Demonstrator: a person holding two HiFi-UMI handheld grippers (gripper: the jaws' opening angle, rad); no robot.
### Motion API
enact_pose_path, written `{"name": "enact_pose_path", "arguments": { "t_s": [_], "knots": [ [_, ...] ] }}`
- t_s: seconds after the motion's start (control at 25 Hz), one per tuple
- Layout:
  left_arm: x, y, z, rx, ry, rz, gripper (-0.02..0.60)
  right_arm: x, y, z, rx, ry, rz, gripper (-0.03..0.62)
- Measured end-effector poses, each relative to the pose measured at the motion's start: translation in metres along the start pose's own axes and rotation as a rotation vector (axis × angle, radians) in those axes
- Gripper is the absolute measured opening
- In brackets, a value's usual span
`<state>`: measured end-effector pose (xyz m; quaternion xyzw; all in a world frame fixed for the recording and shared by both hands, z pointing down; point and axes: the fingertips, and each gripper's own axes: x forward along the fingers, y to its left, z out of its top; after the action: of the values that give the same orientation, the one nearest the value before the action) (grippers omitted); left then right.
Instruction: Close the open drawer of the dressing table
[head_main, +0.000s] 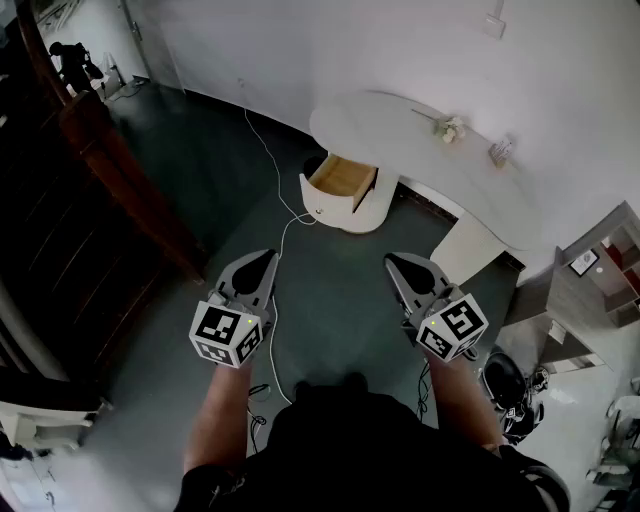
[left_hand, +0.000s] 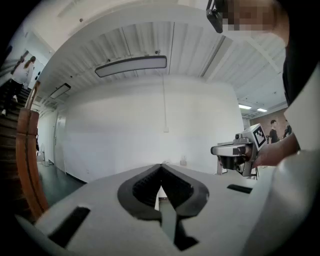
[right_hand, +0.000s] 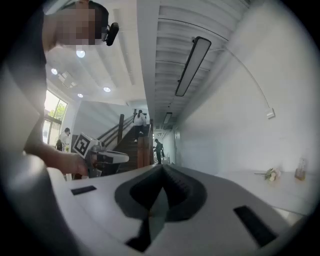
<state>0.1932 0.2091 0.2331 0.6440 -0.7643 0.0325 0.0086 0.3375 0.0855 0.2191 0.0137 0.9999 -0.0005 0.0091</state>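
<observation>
- Head view: the left gripper (head_main: 266, 262) and right gripper (head_main: 396, 264) are hovering side by side over the dark floor (head_main: 340, 290), each with its jaws pressed together on nothing.
- The open drawer (head_main: 342, 177) of the dressing table (head_main: 400, 125) is sitting ahead of both grippers, roughly between their lines and well apart from either. Its wooden inside is showing and its white front is facing the left gripper's side.
- A white cable (head_main: 277, 232) is trailing across the floor from the drawer's foot toward the left gripper.
- Left gripper view: the jaw tips are meeting with an empty hollow behind them. White wall is lying ahead, and the right gripper is showing off to the right.
- Right gripper view: the jaws are likewise meeting on nothing. A flower sprig (right_hand: 270, 174) and a small bottle (right_hand: 300, 170) are standing on the tabletop to its right.
- Step, as judged: the approach is under way, with the drawer not yet touched.
- Next move, as judged: stepping closer, setting one closed gripper against the drawer front and pushing it straight into the cabinet.
</observation>
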Motion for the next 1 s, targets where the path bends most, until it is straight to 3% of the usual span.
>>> {"name": "enact_pose_path", "arguments": {
  "t_s": [0.4,0.76,1.0],
  "knots": [
    [0.014,-0.026,0.001,0.043,0.004,-0.046,0.006,-0.014,-0.013,-0.005,0.006,-0.001,0.01,0.003],
    [0.03,-0.049,-0.005,0.005,0.003,0.003,0.008,-0.045,-0.049,-0.017,0.052,-0.014,-0.016,0.005],
    [0.04,-0.045,-0.03,0.003,0.031,0.007,0.009,-0.027,-0.049,-0.038,0.092,0.045,0.03,0.005]
  ]
}}
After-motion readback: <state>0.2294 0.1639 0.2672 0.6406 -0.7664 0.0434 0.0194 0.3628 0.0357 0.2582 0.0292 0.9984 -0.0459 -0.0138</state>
